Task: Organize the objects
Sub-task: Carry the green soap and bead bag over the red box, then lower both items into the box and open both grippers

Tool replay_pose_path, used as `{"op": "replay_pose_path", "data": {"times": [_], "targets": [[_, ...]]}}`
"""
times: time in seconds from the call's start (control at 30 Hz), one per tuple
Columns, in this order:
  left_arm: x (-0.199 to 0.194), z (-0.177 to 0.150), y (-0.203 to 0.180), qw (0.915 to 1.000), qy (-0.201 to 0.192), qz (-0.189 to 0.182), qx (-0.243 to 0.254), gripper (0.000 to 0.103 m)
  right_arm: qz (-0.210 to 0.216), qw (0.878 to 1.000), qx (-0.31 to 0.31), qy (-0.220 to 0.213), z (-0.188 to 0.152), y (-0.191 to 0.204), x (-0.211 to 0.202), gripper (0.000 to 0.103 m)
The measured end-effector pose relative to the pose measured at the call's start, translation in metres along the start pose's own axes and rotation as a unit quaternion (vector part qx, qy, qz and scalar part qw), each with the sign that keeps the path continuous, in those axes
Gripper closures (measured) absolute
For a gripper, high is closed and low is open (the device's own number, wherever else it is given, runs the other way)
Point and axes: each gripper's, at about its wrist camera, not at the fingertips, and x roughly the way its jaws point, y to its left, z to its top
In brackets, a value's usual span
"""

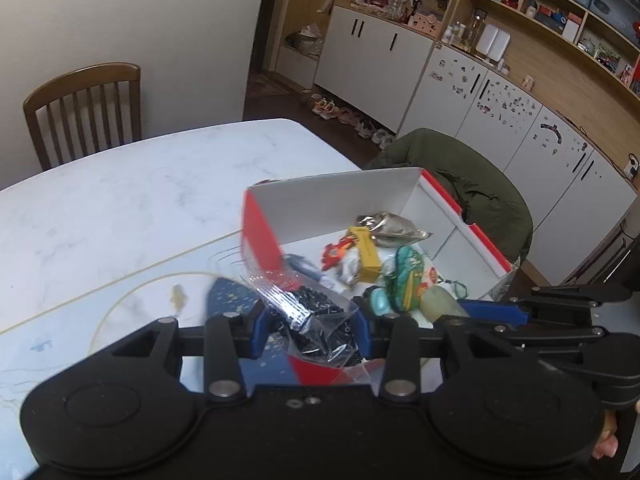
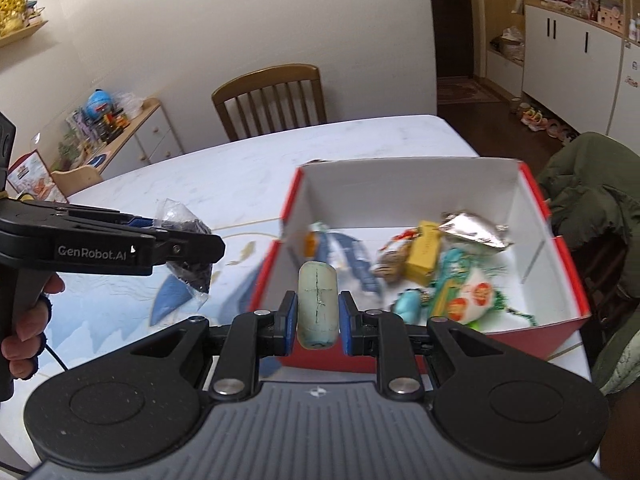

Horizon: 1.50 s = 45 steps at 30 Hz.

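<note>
The left gripper [image 1: 311,330] is clamped on a clear bag of small black parts [image 1: 316,320], perhaps screws; the right gripper [image 2: 318,314] pinches a pale green cylinder [image 2: 317,304] near the red box [image 2: 560,236].

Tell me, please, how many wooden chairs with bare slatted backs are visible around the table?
1: a wooden chair stands at the far side of the table, against the wall. A green jacket to the right may drape over another seat, hidden.

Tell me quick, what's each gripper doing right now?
Left gripper: shut on the clear bag of small black parts.
Right gripper: shut on the pale green cylinder.
</note>
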Motion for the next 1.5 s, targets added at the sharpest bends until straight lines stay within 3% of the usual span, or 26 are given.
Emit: {"op": "replay_pose_path", "data": {"times": [0.33, 0.7, 1.03, 1.27, 1.5], "targets": [[0.040, 0.022, -0.036, 0.9997, 0.003, 0.023, 0.007, 0.063, -0.001, 1.000, -0.003, 0.006, 0.011, -0.056, 0.009, 0.082], [0.100, 0.052, -0.048, 0.9980, 0.024, 0.059, 0.000, 0.063, 0.012, 0.999, -0.013, 0.046, 0.020, -0.095, 0.048, 0.082], [0.155, 0.066, -0.043, 0.9935, 0.061, 0.094, -0.020, 0.063, 0.047, 0.993, -0.072, 0.079, 0.026, -0.083, 0.085, 0.082], [0.181, 0.065, -0.040, 0.9888, 0.080, 0.125, -0.004, 0.063, 0.044, 0.988, -0.105, 0.101, 0.025, -0.078, 0.109, 0.082], [0.195, 0.065, -0.039, 0.9863, 0.101, 0.130, -0.004, 0.064, 0.033, 0.985, -0.124, 0.112, 0.021, -0.074, 0.123, 0.082]]}}
